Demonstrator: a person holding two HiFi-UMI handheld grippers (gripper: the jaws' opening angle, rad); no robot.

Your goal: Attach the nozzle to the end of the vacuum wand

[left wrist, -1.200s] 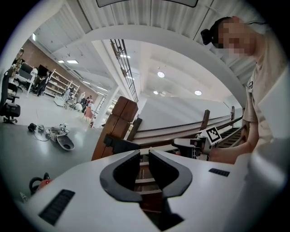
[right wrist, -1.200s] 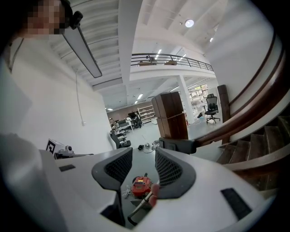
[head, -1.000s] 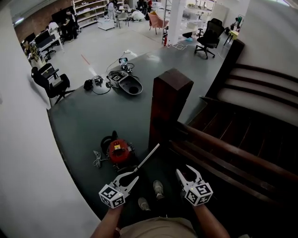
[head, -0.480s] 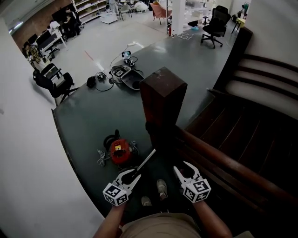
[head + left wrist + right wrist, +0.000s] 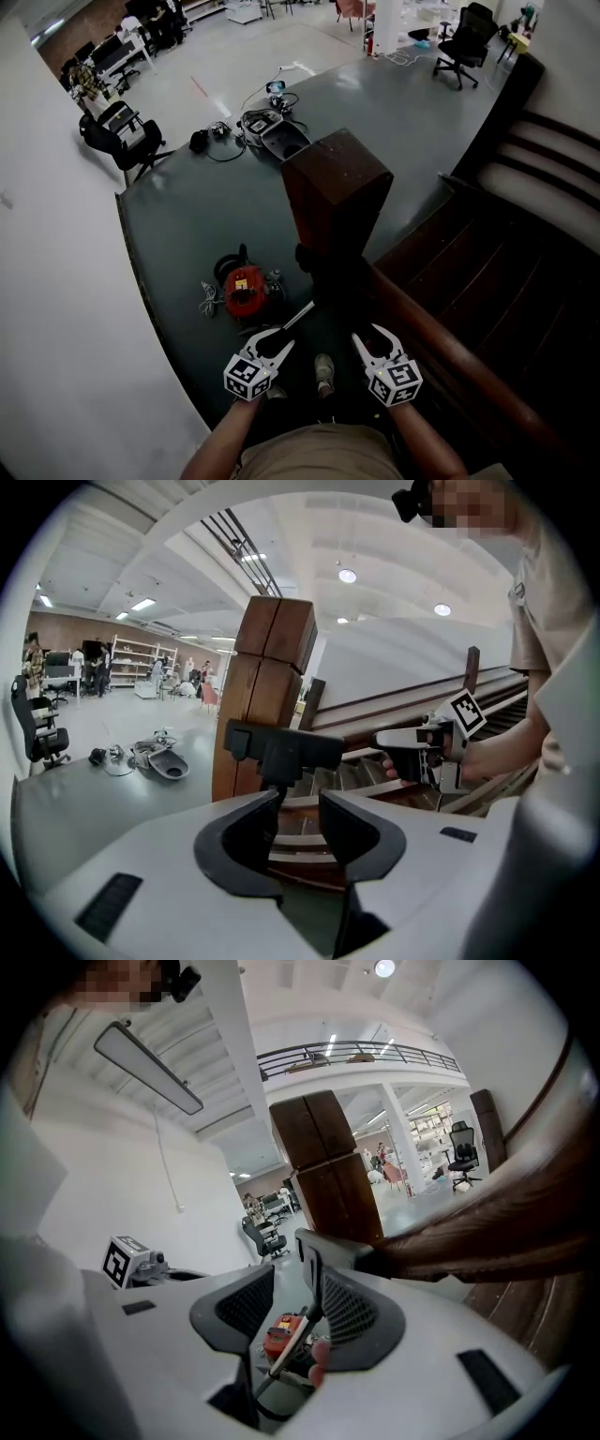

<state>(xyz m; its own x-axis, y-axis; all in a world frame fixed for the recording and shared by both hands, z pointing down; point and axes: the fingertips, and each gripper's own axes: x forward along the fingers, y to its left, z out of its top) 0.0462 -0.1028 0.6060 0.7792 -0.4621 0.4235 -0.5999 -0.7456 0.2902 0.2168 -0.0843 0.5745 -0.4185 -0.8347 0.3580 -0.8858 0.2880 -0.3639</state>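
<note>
A red canister vacuum (image 5: 246, 292) lies on the grey floor by a wooden newel post (image 5: 336, 192). Its silver wand (image 5: 299, 316) slants up from my left gripper (image 5: 274, 339). In the left gripper view a black T-shaped nozzle (image 5: 281, 747) sits at the wand's end just past my left gripper (image 5: 298, 819). Its dark stem runs down between the jaws, beside the left finger (image 5: 246, 841). Those jaws have just been opening and stand apart. My right gripper (image 5: 372, 337) hovers open and empty to the right. In its own view the wand (image 5: 292, 1342) and nozzle (image 5: 330, 1248) show beyond its jaws (image 5: 295, 1314).
A dark wooden staircase with a handrail (image 5: 441, 342) fills the right side. White wall (image 5: 66, 309) runs along the left. The person's shoes (image 5: 323, 373) stand between the grippers. Farther off lie another vacuum part with cables (image 5: 272, 131) and office chairs (image 5: 122, 141).
The left jaws have spread apart around the wand. Both grippers have drifted slightly, the left one rightward, and the post and vacuum now sit higher in the head view.
</note>
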